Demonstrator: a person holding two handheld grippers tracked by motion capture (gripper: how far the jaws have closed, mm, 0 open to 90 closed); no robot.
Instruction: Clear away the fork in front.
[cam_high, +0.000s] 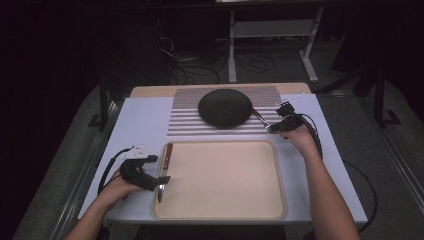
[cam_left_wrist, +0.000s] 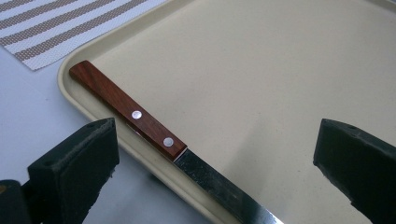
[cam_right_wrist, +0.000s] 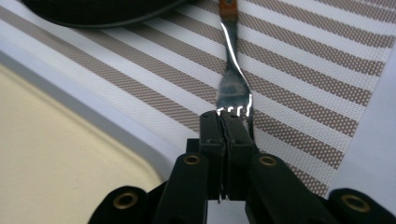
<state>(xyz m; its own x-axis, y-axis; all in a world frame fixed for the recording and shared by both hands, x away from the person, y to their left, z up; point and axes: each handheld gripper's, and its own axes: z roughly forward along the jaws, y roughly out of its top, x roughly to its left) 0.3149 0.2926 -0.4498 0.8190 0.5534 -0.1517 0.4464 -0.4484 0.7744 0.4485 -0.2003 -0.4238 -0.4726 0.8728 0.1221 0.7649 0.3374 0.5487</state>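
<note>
A wooden-handled knife (cam_high: 164, 170) (cam_left_wrist: 126, 109) lies along the left edge of a beige tray (cam_high: 220, 217) (cam_left_wrist: 233, 70), blade toward me. My left gripper (cam_high: 157, 170) (cam_left_wrist: 215, 149) is open, one jaw on each side of the knife where handle meets blade, touching neither. A fork (cam_high: 261, 117) (cam_right_wrist: 231, 79) lies on the striped placemat (cam_high: 185, 120) (cam_right_wrist: 303, 56) right of a dark round plate (cam_high: 225, 107) (cam_right_wrist: 93, 9). My right gripper (cam_high: 272, 128) (cam_right_wrist: 225, 116) has its jaws pressed together, tips at the fork's tines, with nothing visibly pinched between them.
The tray fills the near half of the white tabletop (cam_high: 140, 120), and the placemat with the plate sits behind it. Cables trail from both grippers off the table's sides. Desk legs and cables stand on the dark floor beyond.
</note>
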